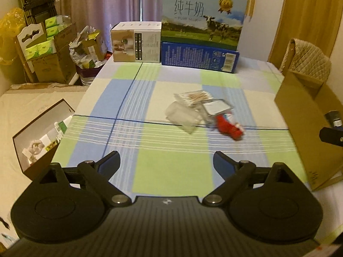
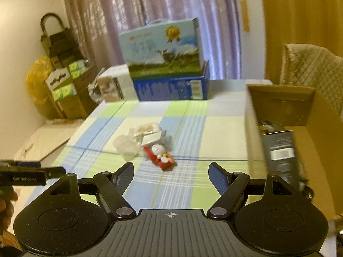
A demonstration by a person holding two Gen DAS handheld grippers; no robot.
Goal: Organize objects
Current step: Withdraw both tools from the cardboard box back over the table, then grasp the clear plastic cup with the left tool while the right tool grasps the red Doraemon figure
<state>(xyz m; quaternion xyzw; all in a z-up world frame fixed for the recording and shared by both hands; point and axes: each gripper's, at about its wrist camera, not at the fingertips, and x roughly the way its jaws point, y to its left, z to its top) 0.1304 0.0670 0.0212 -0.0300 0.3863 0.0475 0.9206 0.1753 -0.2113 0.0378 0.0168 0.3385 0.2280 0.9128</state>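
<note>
Beyond both parted jaws, red toy (image 2: 159, 155)

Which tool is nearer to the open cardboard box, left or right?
Right. The right tool is open just beside the cardboard box; the left tool, also open, is over the checked cloth, farther left.

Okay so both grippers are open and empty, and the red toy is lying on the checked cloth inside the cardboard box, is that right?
Not quite. The red toy lies on the checked cloth out in the open, left of the cardboard box, not inside it; the right wrist view shows this. The left gripper and right gripper are indeed open and empty.
</note>
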